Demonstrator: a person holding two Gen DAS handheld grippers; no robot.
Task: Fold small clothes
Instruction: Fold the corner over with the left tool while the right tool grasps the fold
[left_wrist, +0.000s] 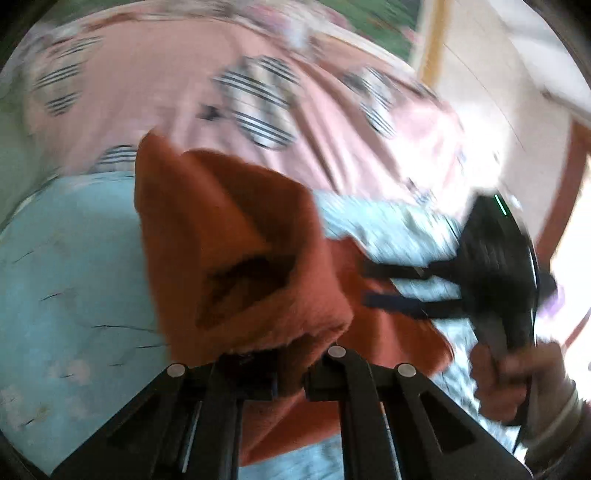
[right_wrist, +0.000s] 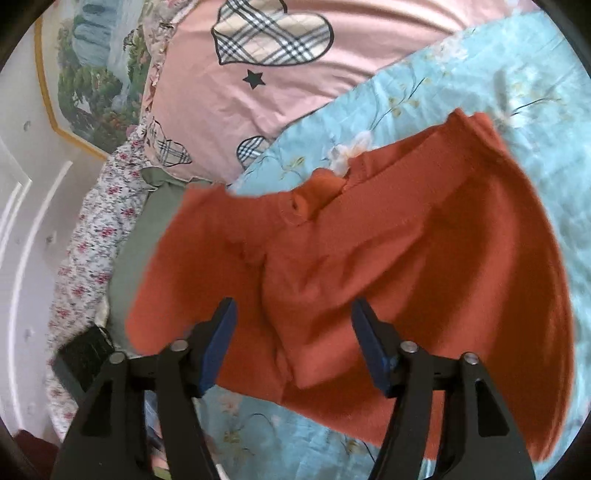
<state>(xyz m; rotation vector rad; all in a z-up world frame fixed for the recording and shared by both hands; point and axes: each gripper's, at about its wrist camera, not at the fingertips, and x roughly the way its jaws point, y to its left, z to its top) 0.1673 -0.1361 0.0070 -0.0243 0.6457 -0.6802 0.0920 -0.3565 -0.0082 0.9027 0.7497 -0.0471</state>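
Observation:
A small rust-orange garment (right_wrist: 369, 240) lies spread on a light-blue floral sheet (right_wrist: 443, 74). In the left wrist view, which is blurred, a bunched fold of the garment (left_wrist: 229, 251) rises from my left gripper (left_wrist: 291, 373), which is shut on it. My right gripper (right_wrist: 293, 310) hangs over the garment's near part with its blue pads (right_wrist: 221, 332) wide apart and pressing on nothing. The left wrist view also shows the right gripper (left_wrist: 380, 288) open over the garment's edge, held by a hand (left_wrist: 517, 376).
A pink cover with plaid hearts (right_wrist: 273, 37) lies beyond the blue sheet. A green cloth (right_wrist: 147, 229) and a flowered fabric (right_wrist: 92, 229) lie at the left. A black object (right_wrist: 81, 354) sits at the bed's left edge, by a white panelled wall (right_wrist: 22, 221) with a framed picture (right_wrist: 96, 81).

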